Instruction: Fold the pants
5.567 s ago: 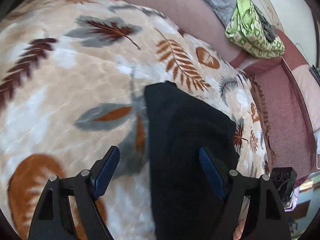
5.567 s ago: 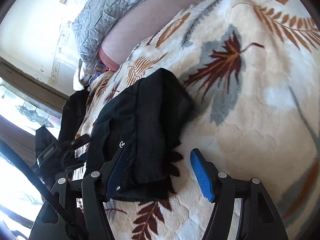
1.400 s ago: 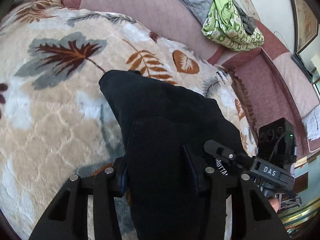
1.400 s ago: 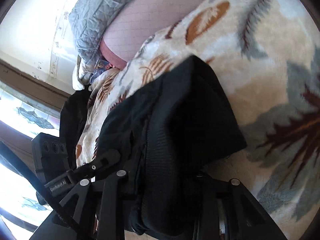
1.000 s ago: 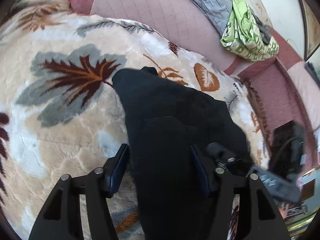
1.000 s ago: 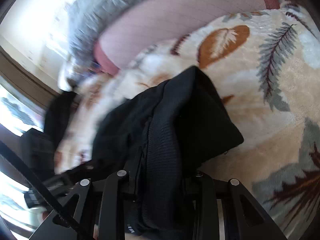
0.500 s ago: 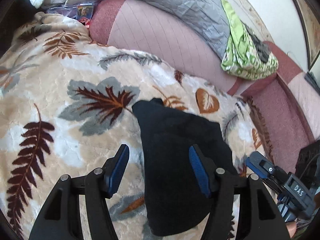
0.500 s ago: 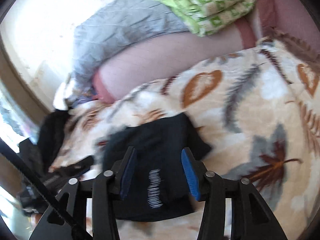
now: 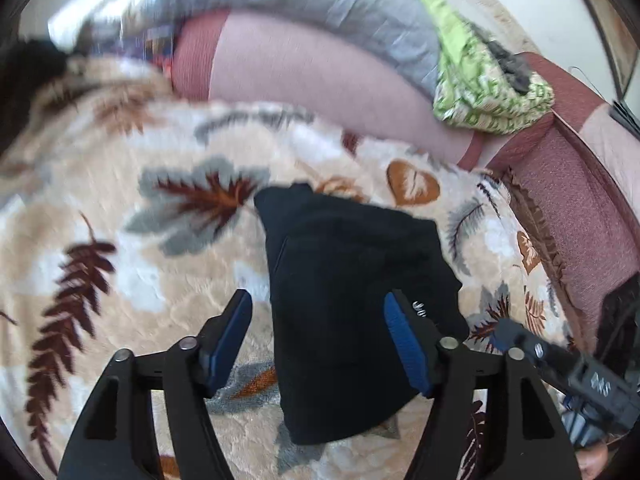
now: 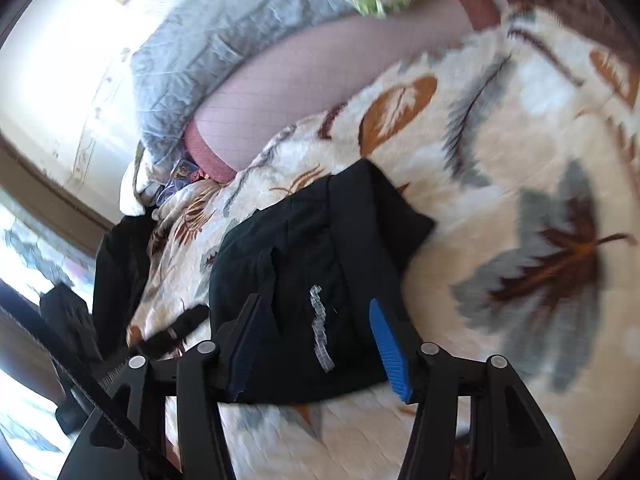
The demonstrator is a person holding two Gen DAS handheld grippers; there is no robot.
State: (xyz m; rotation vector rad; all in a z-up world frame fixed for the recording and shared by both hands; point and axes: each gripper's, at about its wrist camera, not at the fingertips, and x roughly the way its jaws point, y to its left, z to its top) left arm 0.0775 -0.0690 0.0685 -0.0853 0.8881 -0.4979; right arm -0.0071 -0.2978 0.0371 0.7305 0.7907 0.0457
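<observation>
The black pants [image 9: 344,304] lie folded in a compact bundle on the leaf-patterned blanket [image 9: 120,280]. They also show in the right wrist view [image 10: 312,288], with a white printed logo [image 10: 320,332] on top. My left gripper [image 9: 320,344] is open and empty, raised above the near end of the bundle. My right gripper [image 10: 316,352] is open and empty, above the bundle's other side. The right gripper's body [image 9: 560,364] shows at the lower right of the left wrist view.
A pink sofa back [image 9: 304,64] runs behind the blanket, with a grey quilt [image 9: 320,4] and a green patterned cloth [image 9: 484,80] draped on it. Another dark garment [image 10: 120,272] lies at the blanket's edge near a bright window [image 10: 24,248].
Both grippers, shut on the pants a second ago, have opened, let go and pulled back and up. The folded bundle now rests on the blanket.
</observation>
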